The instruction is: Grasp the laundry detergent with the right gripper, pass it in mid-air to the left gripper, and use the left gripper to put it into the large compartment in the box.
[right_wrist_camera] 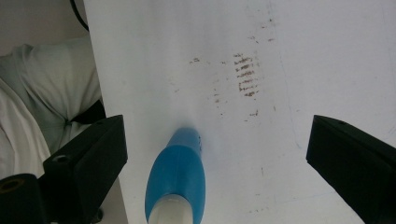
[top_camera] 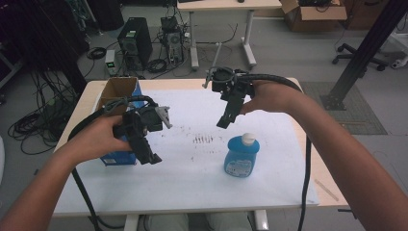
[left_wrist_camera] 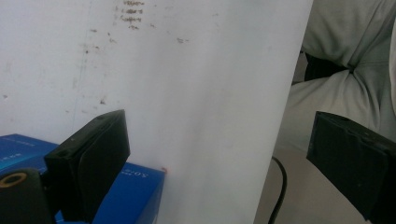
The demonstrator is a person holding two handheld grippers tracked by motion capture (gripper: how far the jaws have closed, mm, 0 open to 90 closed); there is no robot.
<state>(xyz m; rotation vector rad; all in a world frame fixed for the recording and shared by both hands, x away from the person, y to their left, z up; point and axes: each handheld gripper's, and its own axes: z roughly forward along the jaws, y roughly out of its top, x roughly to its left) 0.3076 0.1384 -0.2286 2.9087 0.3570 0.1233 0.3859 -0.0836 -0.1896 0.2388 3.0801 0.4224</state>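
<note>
A blue bottle (top_camera: 241, 156) with a white cap (top_camera: 248, 139) stands upright on the white-topped table (top_camera: 192, 183), right of centre. My right gripper (top_camera: 224, 122) hangs in the air above and just behind it, pointing down, open and holding nothing. In the right gripper view the bottle (right_wrist_camera: 177, 175) lies below the wide-apart jaws of the right gripper (right_wrist_camera: 217, 135), untouched. My left gripper (top_camera: 150, 158) is open too, held over the near corner of a blue box (top_camera: 118, 157) at the left. The left gripper (left_wrist_camera: 217, 140) has only table sheet between its jaws, with the box (left_wrist_camera: 135, 189) beside its left jaw.
The blue box has an open cardboard top (top_camera: 118, 89) near the table's back left corner. Brown smudges (top_camera: 203, 139) mark the sheet's middle. The person's light clothing (left_wrist_camera: 355, 37) sits at the near edge. Computers, cables and another table stand on the floor beyond.
</note>
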